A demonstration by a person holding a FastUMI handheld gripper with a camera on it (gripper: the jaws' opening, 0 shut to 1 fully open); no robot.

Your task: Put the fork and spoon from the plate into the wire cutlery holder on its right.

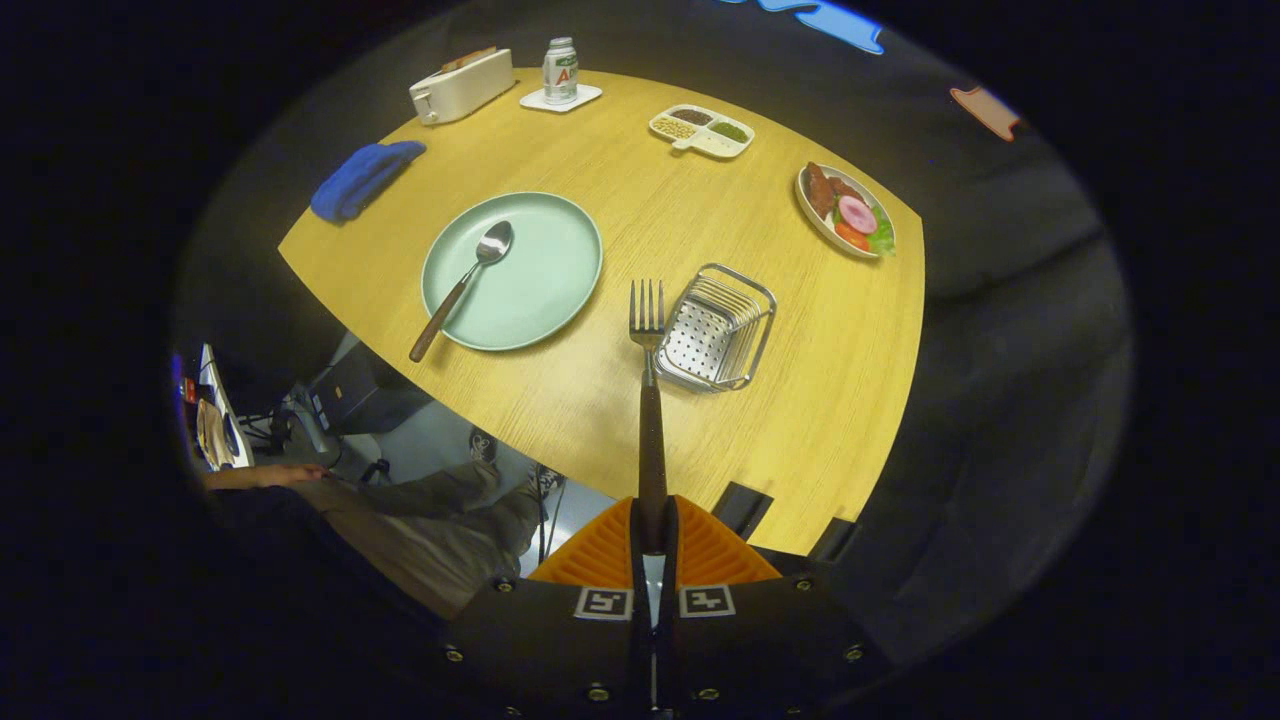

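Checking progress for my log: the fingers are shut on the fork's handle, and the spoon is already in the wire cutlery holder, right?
Not quite. The gripper view shows the spoon still on the green plate, handle past its rim; the wire cutlery holder holds no cutlery. The rest stands: the gripper fingers are shut on the fork handle.

I am seeing the brown-handled fork sticking straight out, tines forward, its handle pinched in my tool. The matching spoon is lying bowl-up across the pale green plate. The wire cutlery holder is standing just right of the plate.
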